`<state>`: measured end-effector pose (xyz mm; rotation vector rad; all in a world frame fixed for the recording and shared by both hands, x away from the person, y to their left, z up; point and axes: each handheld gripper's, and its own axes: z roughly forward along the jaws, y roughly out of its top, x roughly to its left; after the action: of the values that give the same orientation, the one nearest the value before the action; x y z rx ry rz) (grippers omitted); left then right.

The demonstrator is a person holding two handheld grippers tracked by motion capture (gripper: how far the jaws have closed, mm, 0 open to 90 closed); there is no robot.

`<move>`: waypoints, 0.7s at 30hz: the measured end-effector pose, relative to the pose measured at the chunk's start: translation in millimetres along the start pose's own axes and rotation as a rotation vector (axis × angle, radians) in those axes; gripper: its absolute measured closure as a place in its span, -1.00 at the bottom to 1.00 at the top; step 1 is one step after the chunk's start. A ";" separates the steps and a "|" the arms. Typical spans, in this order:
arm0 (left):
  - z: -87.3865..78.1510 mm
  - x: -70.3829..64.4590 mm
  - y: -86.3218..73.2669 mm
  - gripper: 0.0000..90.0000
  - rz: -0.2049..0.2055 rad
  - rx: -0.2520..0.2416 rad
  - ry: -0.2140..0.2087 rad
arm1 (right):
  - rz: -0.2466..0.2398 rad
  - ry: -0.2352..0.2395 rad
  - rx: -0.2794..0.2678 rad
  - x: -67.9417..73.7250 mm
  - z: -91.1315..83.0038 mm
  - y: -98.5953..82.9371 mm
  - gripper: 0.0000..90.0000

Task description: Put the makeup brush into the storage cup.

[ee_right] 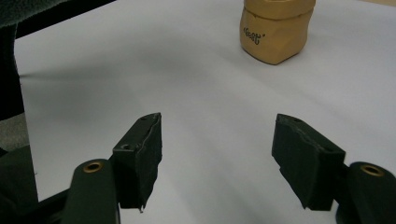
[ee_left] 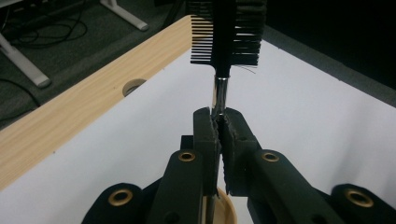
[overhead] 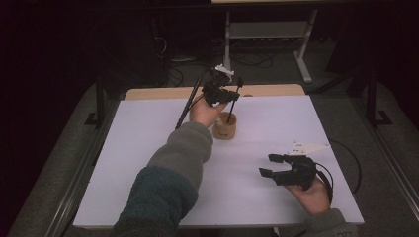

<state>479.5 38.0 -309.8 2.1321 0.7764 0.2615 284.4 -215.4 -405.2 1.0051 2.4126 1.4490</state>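
My left gripper (overhead: 221, 93) is held up over the back middle of the table, shut on the thin handle of a black comb-and-brush tool (overhead: 234, 101). In the left gripper view the jaws (ee_left: 218, 122) pinch the tool just below its metal collar, and the comb-and-bristle head (ee_left: 229, 32) points away from the camera. The tool's lower end reaches down into a small tan cup (overhead: 225, 126), whose rim (ee_left: 226, 210) shows under the jaws. My right gripper (overhead: 267, 165) rests open near the front right, nothing between its pads (ee_right: 140, 154), with the cup (ee_right: 275, 32) well ahead of it.
A white sheet (overhead: 148, 148) covers most of the table; a bare wooden strip with a round hole (ee_left: 133, 86) runs along the far edge. Beyond the table stand white desk legs (overhead: 304, 54) and floor cables. The person's left sleeve (overhead: 173, 168) crosses the table's middle.
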 end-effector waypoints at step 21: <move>12.9 7.2 -19.3 0.89 -0.045 0.021 0.016 | -0.015 0.002 0.009 1.0 1.3 -0.3 -0.29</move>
<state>482.3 43.1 -333.4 2.1322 0.8381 0.2476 284.1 -214.0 -405.9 0.9860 2.4249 1.4365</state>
